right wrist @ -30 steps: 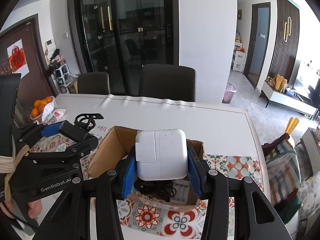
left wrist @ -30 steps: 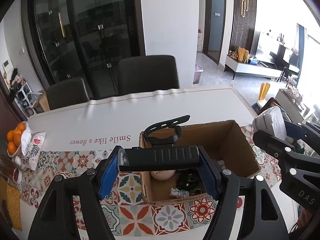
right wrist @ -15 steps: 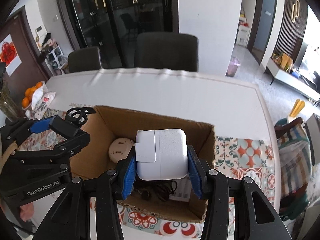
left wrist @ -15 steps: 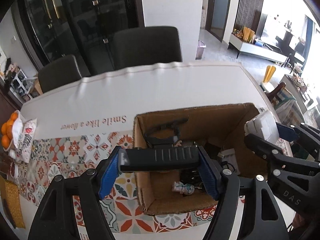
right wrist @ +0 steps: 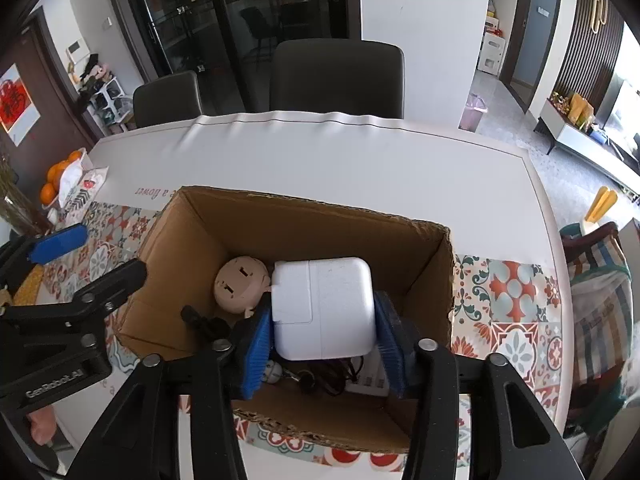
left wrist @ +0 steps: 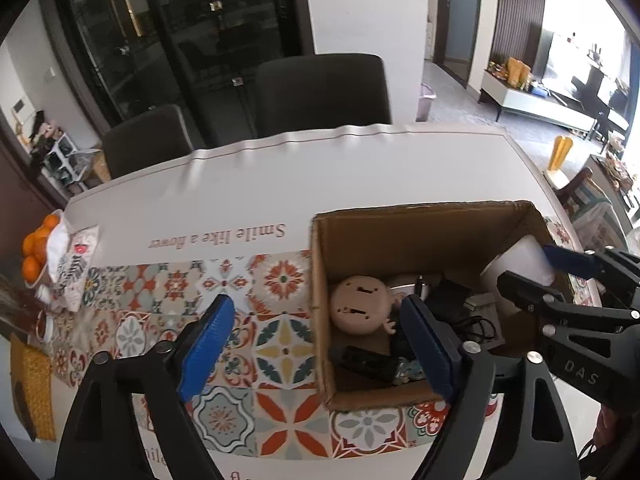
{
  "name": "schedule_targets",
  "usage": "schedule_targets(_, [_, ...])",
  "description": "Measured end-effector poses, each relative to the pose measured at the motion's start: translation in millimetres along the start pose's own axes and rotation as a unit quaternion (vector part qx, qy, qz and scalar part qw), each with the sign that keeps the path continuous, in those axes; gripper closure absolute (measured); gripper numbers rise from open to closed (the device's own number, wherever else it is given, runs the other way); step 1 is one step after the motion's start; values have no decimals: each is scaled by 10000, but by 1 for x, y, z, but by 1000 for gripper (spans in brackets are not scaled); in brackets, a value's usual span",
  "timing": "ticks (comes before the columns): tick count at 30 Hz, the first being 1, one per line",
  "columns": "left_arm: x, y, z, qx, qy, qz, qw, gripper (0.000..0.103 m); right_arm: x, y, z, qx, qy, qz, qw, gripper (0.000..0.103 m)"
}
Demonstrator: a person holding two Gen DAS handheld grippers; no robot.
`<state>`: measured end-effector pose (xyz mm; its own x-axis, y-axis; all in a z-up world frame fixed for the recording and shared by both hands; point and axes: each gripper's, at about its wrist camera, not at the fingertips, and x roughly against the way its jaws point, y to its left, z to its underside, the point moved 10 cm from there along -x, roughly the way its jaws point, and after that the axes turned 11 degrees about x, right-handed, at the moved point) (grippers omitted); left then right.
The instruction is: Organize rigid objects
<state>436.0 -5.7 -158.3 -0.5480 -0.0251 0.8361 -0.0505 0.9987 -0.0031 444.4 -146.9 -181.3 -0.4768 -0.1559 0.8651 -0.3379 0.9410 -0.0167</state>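
Note:
An open cardboard box stands on the table. It holds a round beige plug part, a black ribbed device and dark cables. My left gripper is open and empty, astride the box's left wall. My right gripper is shut on a white power adapter, held low inside the box.
The table has a white cloth and a patterned tile runner. Oranges and a snack bag lie at the left edge. Two dark chairs stand behind the table.
My left gripper opened and dropped the black ribbed device into the box. My right gripper lowered the white adapter into the box. Both cameras tilted down.

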Motion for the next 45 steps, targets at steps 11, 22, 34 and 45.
schedule_targets(11, [45,9,14,76,-337,-11,9994,9,53,9,22,-129,-346,183,9991,23])
schedule_targets(22, [123,-3,39,55,-940,192,9954,0,152,10,59,-329,-1103,664,9911,7])
schedule_targets(34, [193,0,67,81,-1460,288,9888,0,229,18,93,-472,-1755,797,9801,3])
schedule_targets(45, [226,1,86,124,-1647,338,9857,0,259,28,117,-535,-1911,828,9766,3])
